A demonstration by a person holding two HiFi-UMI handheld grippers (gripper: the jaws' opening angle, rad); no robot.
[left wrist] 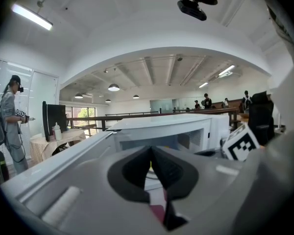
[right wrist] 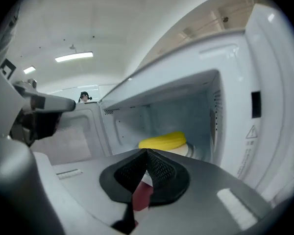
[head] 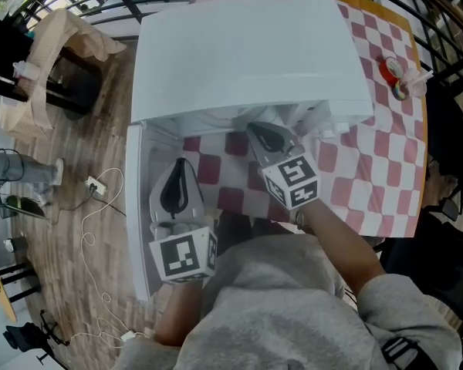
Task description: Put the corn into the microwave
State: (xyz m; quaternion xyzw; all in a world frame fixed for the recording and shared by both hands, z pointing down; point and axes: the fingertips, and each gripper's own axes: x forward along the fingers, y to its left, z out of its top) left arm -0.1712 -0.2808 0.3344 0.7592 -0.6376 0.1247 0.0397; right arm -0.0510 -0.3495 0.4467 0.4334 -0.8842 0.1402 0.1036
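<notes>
- Seems done with placing: corn (right wrist: 162,140) inside the microwave (head: 247,52), near its right wall.
- Shows right hand-held gripper (right wrist: 147,153) pressed together, empty, at the opening.
- Shows left hand-held gripper (left wrist: 151,151) pressed together, empty, beside the open door (head: 136,206); probably calls for swinging it shut.

I'm in a large open hall: ahead of my left gripper (left wrist: 151,150), pendant lamps (left wrist: 113,87) hang under a vaulted ceiling (left wrist: 152,65), with long railings (left wrist: 137,115) and people (left wrist: 206,102) standing beyond.
</notes>
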